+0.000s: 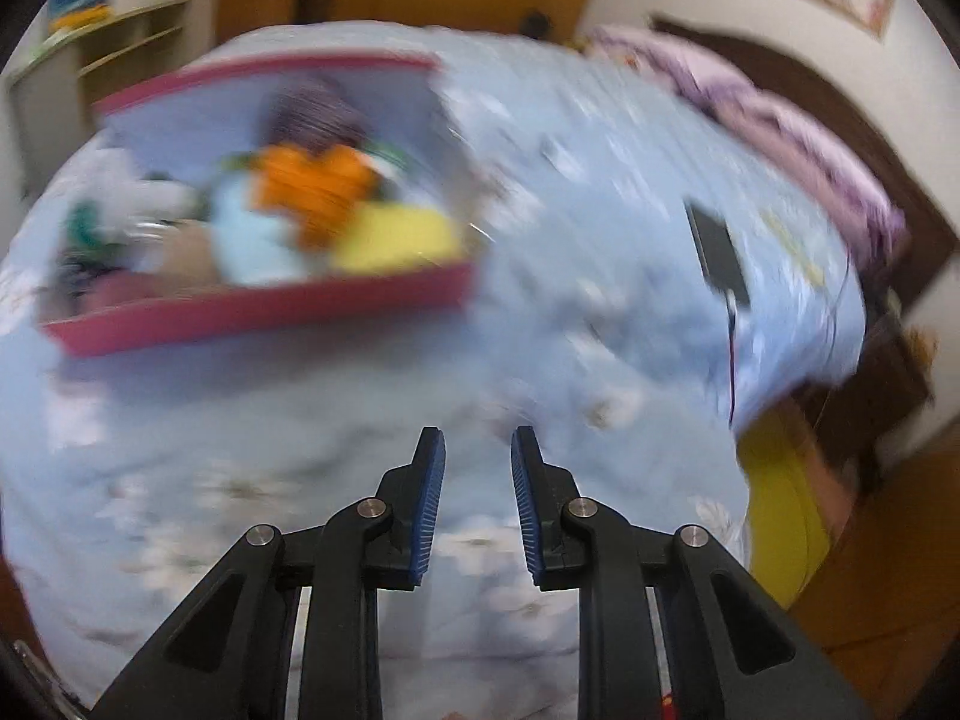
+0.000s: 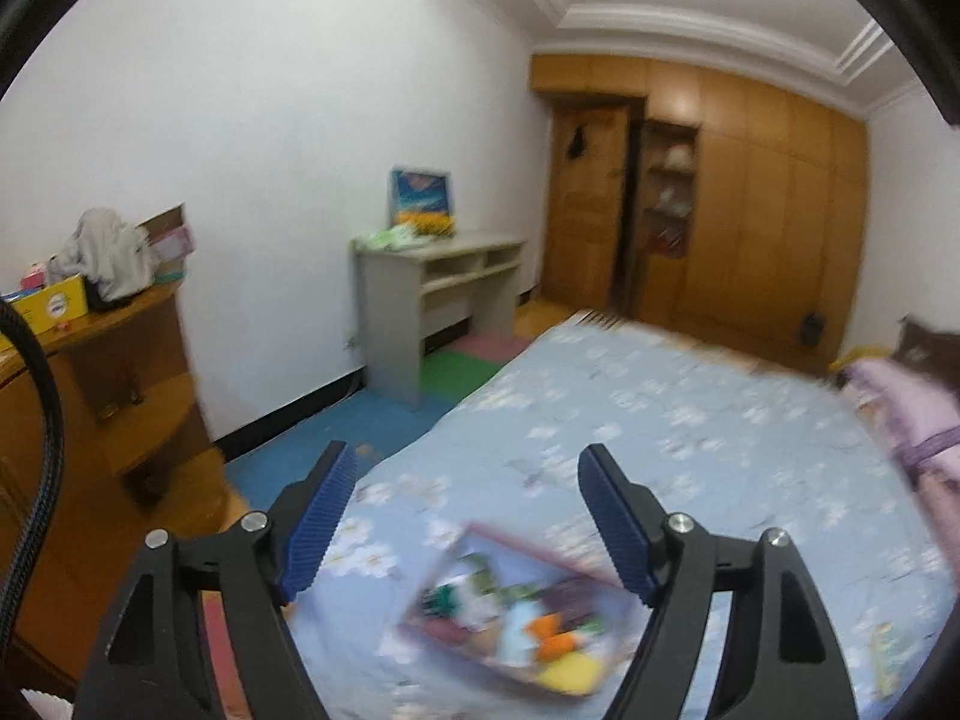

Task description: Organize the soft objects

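Note:
A red-rimmed box (image 1: 258,306) lies on the pale blue flowered bedspread (image 1: 360,420), blurred by motion. Several soft toys fill it: an orange one (image 1: 312,186), a yellow one (image 1: 396,237), a light blue one (image 1: 252,234) and a purple one (image 1: 312,114). My left gripper (image 1: 478,450) hovers over the bedspread, nearer the camera and to the right of the box, open a little, with nothing between its blue pads. My right gripper (image 2: 465,465) is held high above the bed, wide open and empty. The same box (image 2: 516,624) shows low between its fingers.
A black phone-like slab (image 1: 720,255) with a cable lies on the bed to the right. Purple bedding (image 1: 798,138) is piled against a dark headboard. A grey desk (image 2: 438,294) stands by the white wall, beside a wooden wardrobe (image 2: 750,216) and a wooden cabinet (image 2: 96,396) with clutter.

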The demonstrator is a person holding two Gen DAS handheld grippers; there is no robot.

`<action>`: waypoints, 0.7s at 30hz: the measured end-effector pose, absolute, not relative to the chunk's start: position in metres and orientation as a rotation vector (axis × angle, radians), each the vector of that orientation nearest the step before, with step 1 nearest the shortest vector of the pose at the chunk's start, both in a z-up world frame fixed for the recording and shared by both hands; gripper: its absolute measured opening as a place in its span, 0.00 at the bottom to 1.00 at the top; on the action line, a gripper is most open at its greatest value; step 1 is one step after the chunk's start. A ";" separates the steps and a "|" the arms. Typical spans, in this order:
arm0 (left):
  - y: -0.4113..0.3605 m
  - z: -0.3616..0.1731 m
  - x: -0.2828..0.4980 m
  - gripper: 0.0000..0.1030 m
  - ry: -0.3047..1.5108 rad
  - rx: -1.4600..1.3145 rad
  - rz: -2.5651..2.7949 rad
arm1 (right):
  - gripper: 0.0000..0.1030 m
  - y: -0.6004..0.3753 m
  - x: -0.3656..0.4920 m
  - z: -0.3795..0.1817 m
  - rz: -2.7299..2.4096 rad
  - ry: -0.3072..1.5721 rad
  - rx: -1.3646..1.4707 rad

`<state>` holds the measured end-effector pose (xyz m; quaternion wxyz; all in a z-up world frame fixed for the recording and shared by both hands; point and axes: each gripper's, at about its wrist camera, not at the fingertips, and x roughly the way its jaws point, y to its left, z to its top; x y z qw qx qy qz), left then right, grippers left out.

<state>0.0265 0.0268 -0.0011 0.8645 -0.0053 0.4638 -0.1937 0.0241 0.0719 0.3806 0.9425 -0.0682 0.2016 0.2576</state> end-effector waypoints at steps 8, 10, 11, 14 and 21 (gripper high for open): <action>0.016 -0.061 0.053 0.35 0.894 -0.042 -0.246 | 0.78 0.191 0.069 0.149 0.689 0.831 -0.069; 0.015 -0.065 0.043 0.35 0.772 -0.010 -0.242 | 0.78 0.214 0.078 0.084 0.702 1.033 -0.017; 0.011 -0.068 0.039 0.36 0.760 0.018 -0.237 | 0.78 0.220 0.082 0.062 0.679 1.092 0.003; 0.003 -0.067 0.036 0.45 0.766 0.043 -0.259 | 0.78 0.223 0.097 0.017 0.522 1.114 -0.008; 0.002 -0.072 0.035 0.49 0.741 0.008 -0.268 | 0.78 0.182 0.144 -0.028 0.132 1.083 0.091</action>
